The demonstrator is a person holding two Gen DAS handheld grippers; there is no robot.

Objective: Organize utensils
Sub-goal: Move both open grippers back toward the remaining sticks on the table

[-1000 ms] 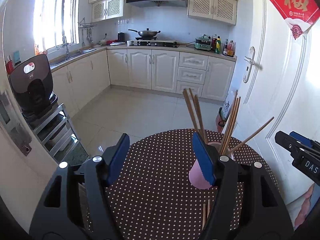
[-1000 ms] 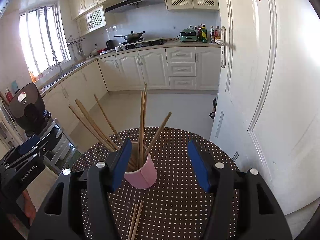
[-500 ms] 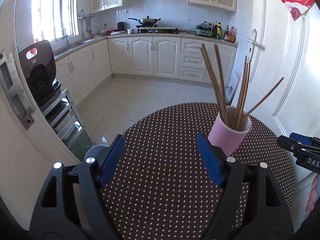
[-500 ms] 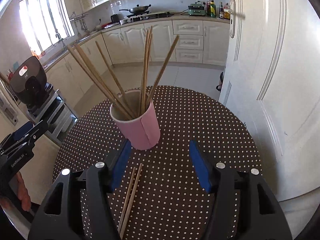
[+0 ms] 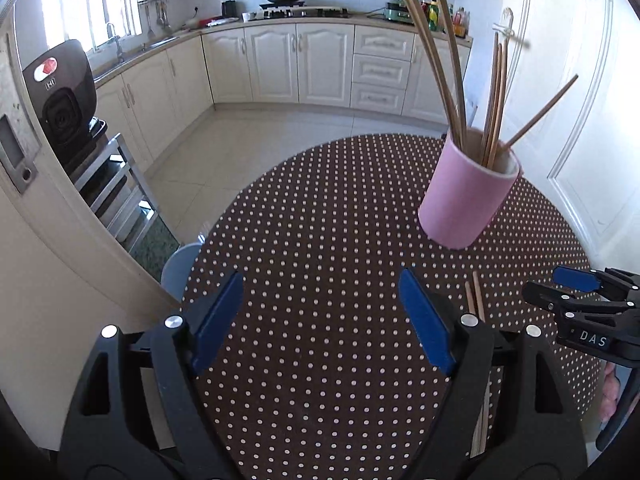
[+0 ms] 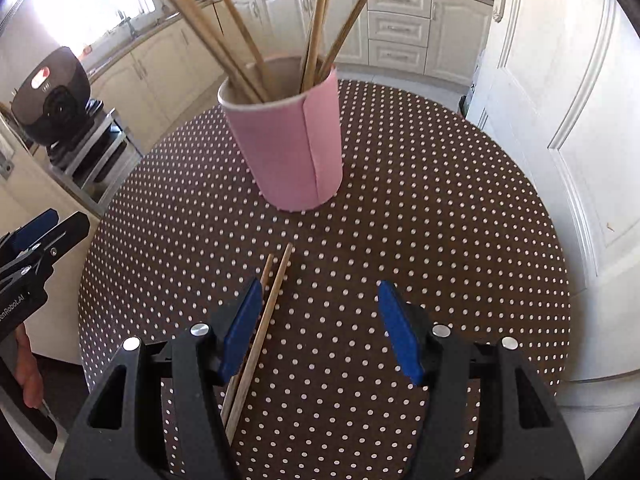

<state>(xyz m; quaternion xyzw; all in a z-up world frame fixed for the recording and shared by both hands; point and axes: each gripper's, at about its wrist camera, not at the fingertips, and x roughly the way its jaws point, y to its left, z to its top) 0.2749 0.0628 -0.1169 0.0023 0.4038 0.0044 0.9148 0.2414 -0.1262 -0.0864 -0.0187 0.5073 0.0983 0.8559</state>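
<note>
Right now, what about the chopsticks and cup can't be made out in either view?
- Loose chopsticks: near ends hidden under the right tool in the right wrist view; mostly behind the left tool in the left wrist view.
- Chopsticks in the pink cup: tops cut off by the right wrist view's edge.
- Cup's bottom: hidden by its wall.
</note>
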